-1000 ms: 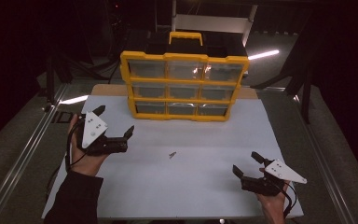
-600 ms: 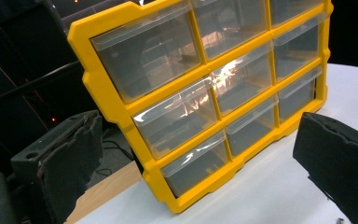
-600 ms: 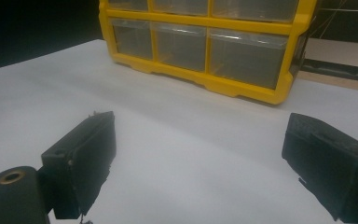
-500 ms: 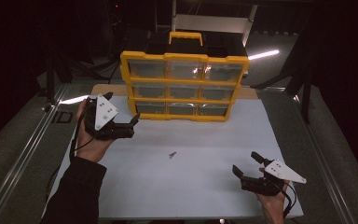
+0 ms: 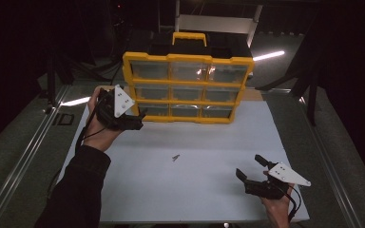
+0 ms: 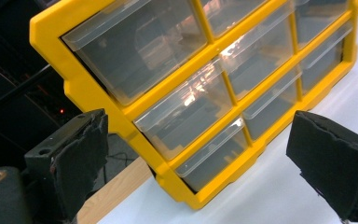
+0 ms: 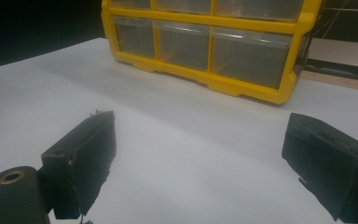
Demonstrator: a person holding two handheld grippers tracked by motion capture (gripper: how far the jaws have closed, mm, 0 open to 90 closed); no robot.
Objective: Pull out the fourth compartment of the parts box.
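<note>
My left gripper (image 5: 140, 119), jaws wide and empty, faces the yellow drawer cabinet (image 5: 188, 88); its clear drawers' contents are indiscernible. My right gripper (image 5: 252, 170), also open and empty, sits well in front.

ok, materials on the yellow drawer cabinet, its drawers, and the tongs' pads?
Yellow drawer cabinet frame: looks like moulded plastic, smooth and slightly glossy, with rounded edges and uniform colour. Drawers: clear plastic, since you can see through them and lamp glare reflects off the fronts. Pads on the left tongs: probably black foam or soft rubber, matte, with rough, frayed edges; the exact material is not certain.
</note>
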